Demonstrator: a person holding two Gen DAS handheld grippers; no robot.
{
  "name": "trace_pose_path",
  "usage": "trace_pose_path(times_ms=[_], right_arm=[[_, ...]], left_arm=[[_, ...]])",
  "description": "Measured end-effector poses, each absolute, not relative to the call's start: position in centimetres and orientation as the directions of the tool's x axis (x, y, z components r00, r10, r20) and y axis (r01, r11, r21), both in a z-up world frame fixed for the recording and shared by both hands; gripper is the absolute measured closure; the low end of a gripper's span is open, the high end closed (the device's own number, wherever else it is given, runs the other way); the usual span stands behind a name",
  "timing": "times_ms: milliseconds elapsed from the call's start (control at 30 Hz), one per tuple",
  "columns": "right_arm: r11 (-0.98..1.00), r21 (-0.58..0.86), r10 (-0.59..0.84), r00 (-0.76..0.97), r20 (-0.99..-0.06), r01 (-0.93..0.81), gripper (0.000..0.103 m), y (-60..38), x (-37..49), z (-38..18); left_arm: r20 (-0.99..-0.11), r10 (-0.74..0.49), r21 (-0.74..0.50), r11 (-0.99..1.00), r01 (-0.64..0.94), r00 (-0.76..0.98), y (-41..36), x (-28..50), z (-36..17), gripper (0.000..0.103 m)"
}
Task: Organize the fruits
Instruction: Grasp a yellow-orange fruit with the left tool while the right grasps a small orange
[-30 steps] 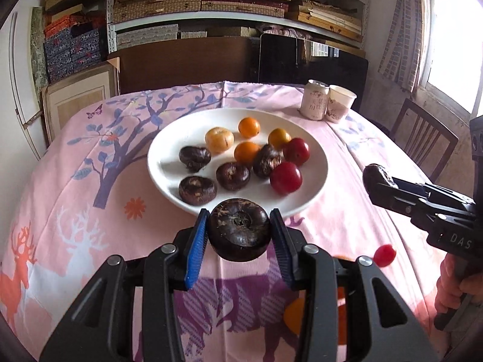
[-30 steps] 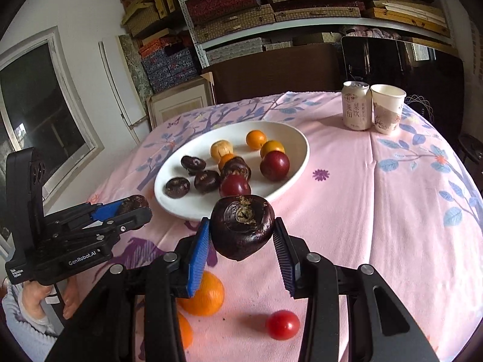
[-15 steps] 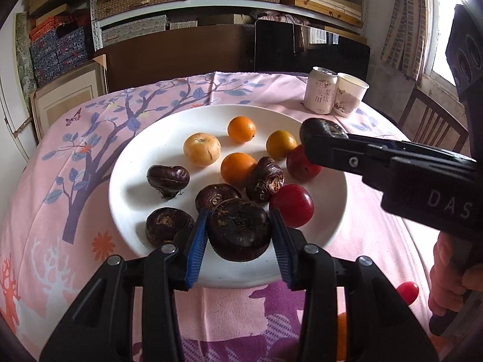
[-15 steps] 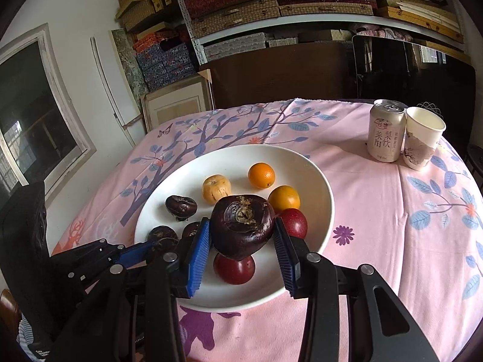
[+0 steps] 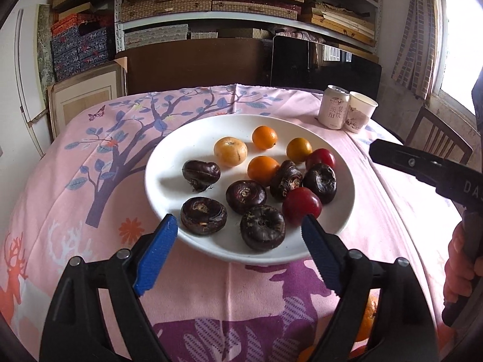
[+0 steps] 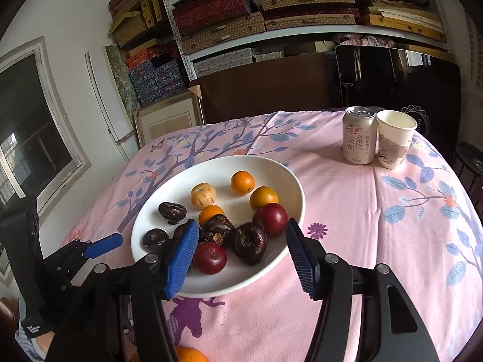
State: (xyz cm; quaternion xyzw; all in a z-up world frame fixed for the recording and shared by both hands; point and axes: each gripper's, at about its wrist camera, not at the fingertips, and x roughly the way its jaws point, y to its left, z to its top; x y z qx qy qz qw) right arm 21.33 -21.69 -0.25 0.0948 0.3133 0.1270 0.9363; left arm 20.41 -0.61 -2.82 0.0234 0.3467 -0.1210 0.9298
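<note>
A white plate (image 5: 169, 187) (image 6: 289, 181) on the pink tablecloth holds several dark water chestnuts, several oranges and two red fruits. My left gripper (image 5: 238, 235) is open and empty at the plate's near rim, with a dark chestnut (image 5: 262, 231) lying on the plate between its blue pads. My right gripper (image 6: 241, 241) is open and empty over the plate's near right side, with another dark chestnut (image 6: 250, 242) and a red fruit (image 6: 209, 257) lying between its pads. An orange (image 6: 190, 355) lies on the cloth near the table's front edge.
A drink can (image 6: 359, 134) and a paper cup (image 6: 394, 138) stand at the table's far right. A wooden chair (image 5: 437, 138) stands to the right. Shelves with boxes and a framed panel stand behind the table.
Both grippers moved forward to the plate and opened. Each let go of its dark chestnut, which now lies on the plate.
</note>
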Motion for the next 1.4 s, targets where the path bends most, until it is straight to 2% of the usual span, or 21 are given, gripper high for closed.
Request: trace_pose_path(times_ms=[200, 367, 733, 900, 1100, 1167, 1300, 1400], right_arm=[[0.949, 0.278, 0.289, 0.771, -0.567, -0.152, 0.042, -23.6, 17.5, -2.1], [0.950, 0.286, 0.274, 0.776, -0.568, -0.126, 0.035, -24.9, 14.8, -2.9], [0.943, 0.320, 0.263, 0.783, -0.564, -0.087, 0.031, -26.7, 11.8, -4.1], [0.943, 0.322, 0.262, 0.782, -0.565, -0.083, 0.030, -26.8, 11.5, -4.3], [0.941, 0.329, 0.263, 0.778, -0.570, -0.077, 0.027, -27.0, 11.3, -4.5], [0.942, 0.327, 0.262, 0.779, -0.569, -0.078, 0.027, -26.9, 11.2, -4.4], [0.940, 0.334, 0.262, 0.781, -0.567, -0.073, 0.027, -27.1, 11.2, -4.4], [0.940, 0.333, 0.263, 0.782, -0.565, -0.075, 0.027, -27.0, 11.2, -4.3]], left_arm=[[-0.649, -0.188, -0.002, 0.969, 0.246, 0.737, -0.6, 17.5, -3.4, 0.017], [-0.650, -0.174, 0.020, 0.969, 0.245, 0.740, -0.5, 14.9, -4.1, 0.011], [-0.656, -0.282, -0.069, 0.946, 0.316, 0.700, -0.1, 9.7, -4.7, 0.007], [-0.689, -0.262, -0.045, 0.946, 0.321, 0.676, -0.9, 10.1, -5.5, 0.007], [-0.737, -0.257, -0.086, 0.953, 0.291, 0.625, -0.1, 11.3, -6.6, 0.004], [-0.721, -0.226, -0.079, 0.966, 0.246, 0.656, 0.8, 11.4, -6.2, 0.004], [-0.668, -0.029, 0.017, 0.998, 0.054, 0.744, 3.4, 11.5, -5.2, 0.005], [-0.635, -0.124, -0.084, 0.992, 0.091, 0.763, 4.5, 11.0, -4.4, 0.005]])
